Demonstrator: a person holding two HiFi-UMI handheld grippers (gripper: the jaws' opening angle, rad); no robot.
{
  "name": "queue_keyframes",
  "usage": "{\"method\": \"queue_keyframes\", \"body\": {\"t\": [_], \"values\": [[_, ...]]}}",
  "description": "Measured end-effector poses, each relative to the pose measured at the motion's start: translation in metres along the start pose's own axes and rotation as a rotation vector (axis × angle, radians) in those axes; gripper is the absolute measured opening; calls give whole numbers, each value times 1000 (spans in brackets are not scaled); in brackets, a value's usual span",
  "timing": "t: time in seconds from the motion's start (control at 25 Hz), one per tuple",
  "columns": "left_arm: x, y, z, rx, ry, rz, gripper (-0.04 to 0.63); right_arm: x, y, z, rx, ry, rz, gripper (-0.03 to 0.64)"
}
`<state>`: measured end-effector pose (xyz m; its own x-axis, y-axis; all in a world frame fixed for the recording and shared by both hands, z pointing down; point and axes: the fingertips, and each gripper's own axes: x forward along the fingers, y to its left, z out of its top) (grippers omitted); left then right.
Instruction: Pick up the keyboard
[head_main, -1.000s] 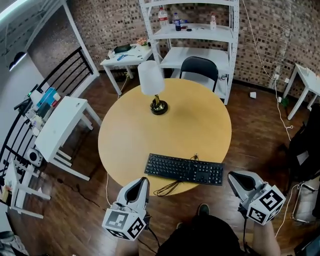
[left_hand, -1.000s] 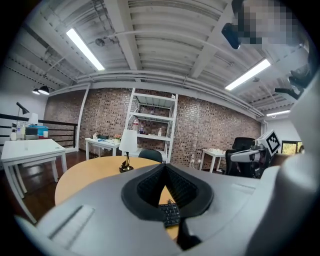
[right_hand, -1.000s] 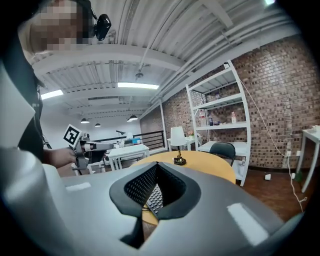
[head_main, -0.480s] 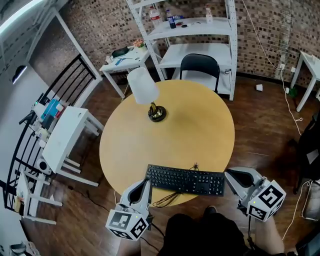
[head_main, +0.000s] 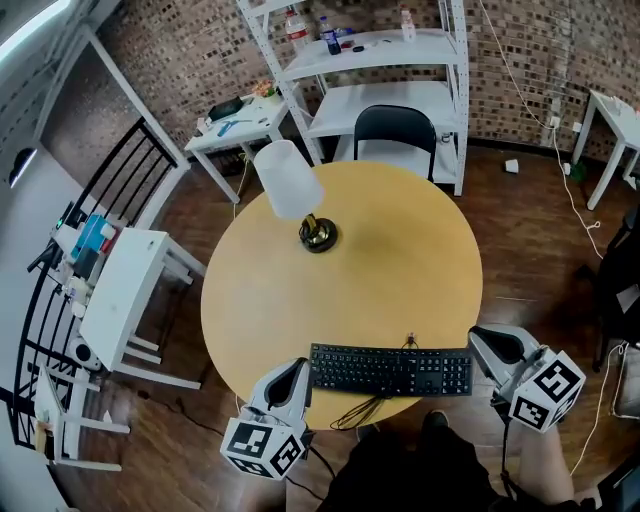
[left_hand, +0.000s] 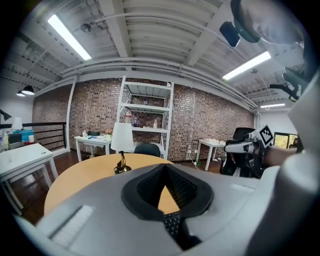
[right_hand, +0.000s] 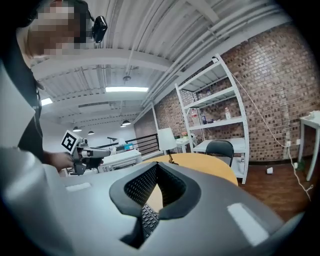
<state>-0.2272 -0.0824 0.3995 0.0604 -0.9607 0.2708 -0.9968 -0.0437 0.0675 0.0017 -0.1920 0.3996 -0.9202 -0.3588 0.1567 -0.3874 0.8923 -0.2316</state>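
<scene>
A black keyboard (head_main: 390, 370) lies near the front edge of the round yellow table (head_main: 330, 290), its cable (head_main: 362, 410) looping over the edge. My left gripper (head_main: 298, 368) is shut and empty, with its tips just off the keyboard's left end. My right gripper (head_main: 482, 340) is also shut and empty, close to the keyboard's right end. In the left gripper view the closed jaws (left_hand: 165, 170) frame a sliver of keyboard (left_hand: 172, 222) below them. The right gripper view shows its shut jaws (right_hand: 156, 166) over the keyboard's keys (right_hand: 148, 217).
A white-shaded lamp (head_main: 298, 192) stands on the table's far left part. A black chair (head_main: 395, 132) and white shelving (head_main: 370, 60) stand behind the table. Small white tables sit at the left (head_main: 125, 280) and far right (head_main: 610, 115).
Both grippers have moved in toward the keyboard's two ends and now sit close beside it. The head view has shifted too. The keyboard still lies flat on the table.
</scene>
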Motion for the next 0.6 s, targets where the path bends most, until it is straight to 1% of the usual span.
{"method": "queue_keyframes", "body": {"t": [0.16, 0.28, 0.36, 0.44, 0.52, 0.6], "values": [[-8, 54, -17, -28, 19, 21, 21, 16, 16, 9, 18, -26, -29, 2], [-16, 87, -32, -63, 18, 2, 21, 25, 22, 2, 13, 0, -82, 3], [-17, 105, -43, -102, 29, -20, 21, 31, 23, -5, 23, 15, -126, 3], [-14, 119, -54, -129, 61, -37, 21, 37, 22, -17, 45, 40, -159, 3], [-10, 128, -66, -129, 101, -46, 21, 40, 21, -30, 62, 75, -163, 5], [-6, 135, -77, -109, 132, -48, 20, 43, 19, -44, 81, 89, -143, 56]]}}
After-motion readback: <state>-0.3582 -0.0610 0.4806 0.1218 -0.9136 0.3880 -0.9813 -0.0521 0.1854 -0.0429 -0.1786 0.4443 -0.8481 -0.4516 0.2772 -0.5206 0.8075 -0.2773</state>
